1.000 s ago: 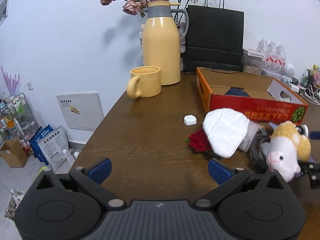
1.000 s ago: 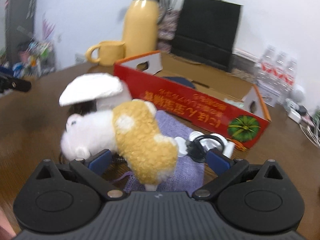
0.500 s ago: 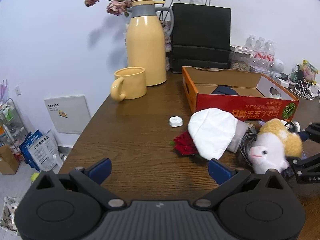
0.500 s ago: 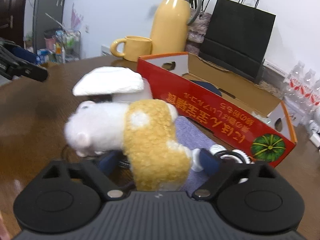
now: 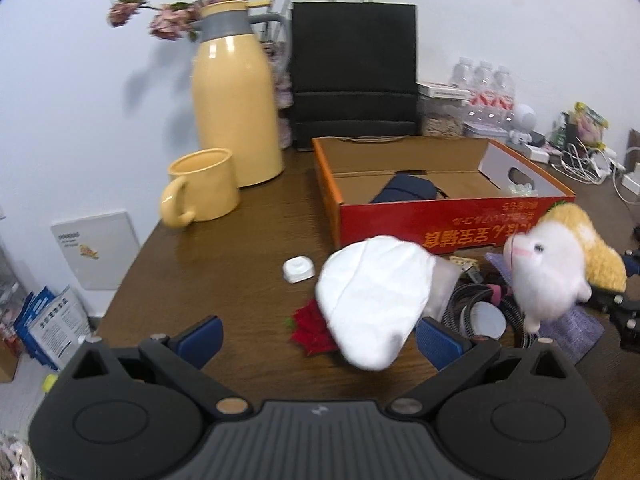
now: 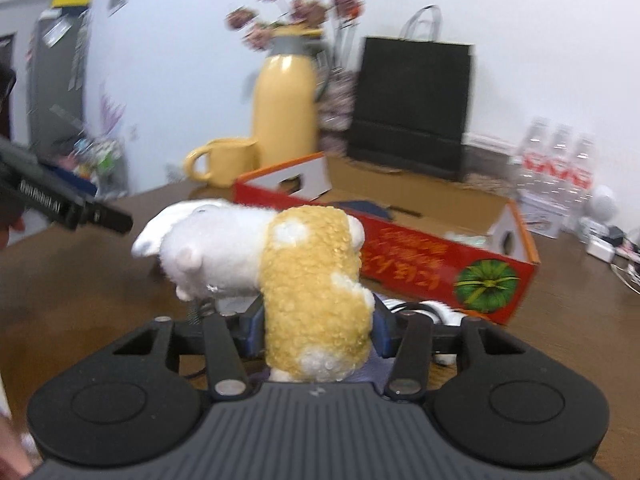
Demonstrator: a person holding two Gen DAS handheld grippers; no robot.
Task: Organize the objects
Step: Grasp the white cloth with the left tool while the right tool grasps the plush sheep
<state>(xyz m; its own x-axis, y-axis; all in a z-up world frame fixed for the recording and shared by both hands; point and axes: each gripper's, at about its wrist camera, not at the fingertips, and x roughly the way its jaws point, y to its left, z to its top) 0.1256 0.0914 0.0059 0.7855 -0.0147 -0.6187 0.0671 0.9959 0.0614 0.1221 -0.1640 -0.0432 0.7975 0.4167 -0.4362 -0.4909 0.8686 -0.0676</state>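
Note:
A plush toy (image 6: 308,276) with a white head and yellow body is raised above the table, and my right gripper (image 6: 318,320) is closing on it, its pads pressing the yellow body. In the left wrist view the plush toy (image 5: 552,264) hangs in front of the red cardboard box (image 5: 440,228). My left gripper (image 5: 320,334) is open, low over the table, facing a white hat (image 5: 372,300) and a red rose (image 5: 310,326). A navy item (image 5: 404,192) lies inside the box. A small white case (image 5: 298,269) sits left of the hat.
A yellow jug (image 5: 234,108) and a yellow mug (image 5: 204,192) stand at the back left, with a black paper bag (image 5: 352,76) behind the box. Coiled cables (image 5: 472,304) and a purple cloth (image 5: 576,328) lie under the toy. Water bottles (image 5: 484,88) and chargers crowd the far right.
My right gripper's jaws have narrowed onto the plush toy and lifted it off the cloth. My left gripper has shifted right, closer to the white hat.

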